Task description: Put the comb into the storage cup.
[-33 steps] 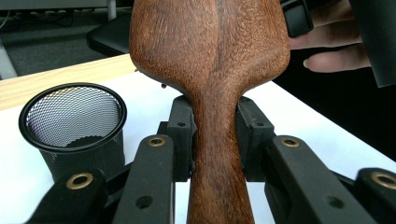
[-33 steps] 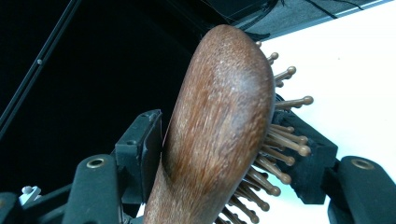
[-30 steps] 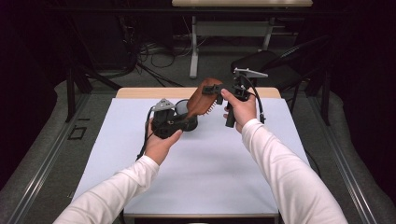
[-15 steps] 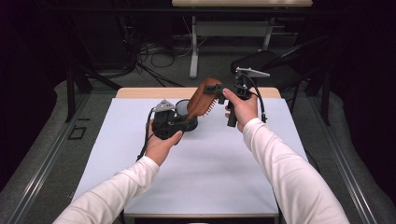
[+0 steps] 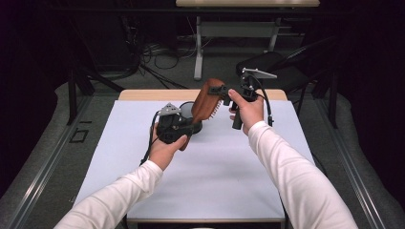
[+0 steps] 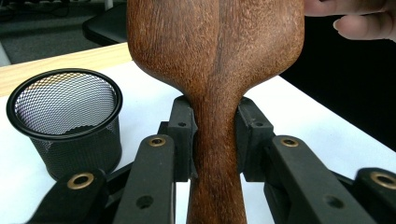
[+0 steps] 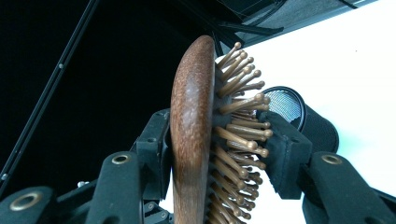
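High view shows the wooden hairbrush (image 5: 206,102) held above the worktop (image 5: 210,176) near the mesh cup (image 5: 187,110). Left tongs (image 6: 215,135) pinch its handle; right tongs (image 7: 219,140) have just been closing on its head. A handover seems underway; next, the left should release.

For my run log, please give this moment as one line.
left tool: shut on hairbrush handle | right tool: jaws just closing across brush head, back and bristles | mesh cup: upright on table

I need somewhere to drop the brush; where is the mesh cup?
The black wire-mesh cup stands upright on the white table, far-centre in the high view, just behind the left gripper.
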Demonstrator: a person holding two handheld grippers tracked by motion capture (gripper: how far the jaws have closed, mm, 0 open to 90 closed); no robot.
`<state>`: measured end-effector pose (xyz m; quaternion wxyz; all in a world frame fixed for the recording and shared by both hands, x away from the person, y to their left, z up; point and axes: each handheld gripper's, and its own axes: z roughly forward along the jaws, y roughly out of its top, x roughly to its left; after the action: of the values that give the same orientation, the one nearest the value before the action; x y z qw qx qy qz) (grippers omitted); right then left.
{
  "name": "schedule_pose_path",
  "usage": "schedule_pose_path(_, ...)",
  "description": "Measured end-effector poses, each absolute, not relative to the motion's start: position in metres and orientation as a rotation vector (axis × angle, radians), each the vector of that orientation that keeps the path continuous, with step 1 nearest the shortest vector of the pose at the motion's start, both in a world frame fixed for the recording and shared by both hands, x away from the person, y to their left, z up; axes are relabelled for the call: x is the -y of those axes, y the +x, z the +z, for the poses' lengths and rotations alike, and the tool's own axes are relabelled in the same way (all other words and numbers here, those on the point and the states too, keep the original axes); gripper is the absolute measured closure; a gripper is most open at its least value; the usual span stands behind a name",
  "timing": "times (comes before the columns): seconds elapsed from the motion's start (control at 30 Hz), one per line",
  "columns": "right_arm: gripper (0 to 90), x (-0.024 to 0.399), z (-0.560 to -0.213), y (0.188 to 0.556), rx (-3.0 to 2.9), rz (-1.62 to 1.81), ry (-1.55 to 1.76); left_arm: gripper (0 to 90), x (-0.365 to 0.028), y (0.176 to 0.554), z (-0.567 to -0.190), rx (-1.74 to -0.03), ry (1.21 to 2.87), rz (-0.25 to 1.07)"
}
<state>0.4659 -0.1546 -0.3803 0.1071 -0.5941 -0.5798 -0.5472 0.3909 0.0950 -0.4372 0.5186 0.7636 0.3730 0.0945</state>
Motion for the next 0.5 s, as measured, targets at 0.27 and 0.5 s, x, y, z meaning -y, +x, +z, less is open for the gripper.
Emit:
schedule_pose_path(0.27, 50.0, 0.1548, -0.3808, 0.4655, 1.712, -1.595, -1.746, 71.2, -0.0946, 0.3909, -0.4396, -0.896, 1.838, 0.215)
schedule_pose_path(0.5, 51.1, 0.1545, -0.3818, 0.4662, 1.710, -1.574, -1.739, 71.2, -0.0946, 0.3911, -0.4417, -0.893, 1.845, 0.212)
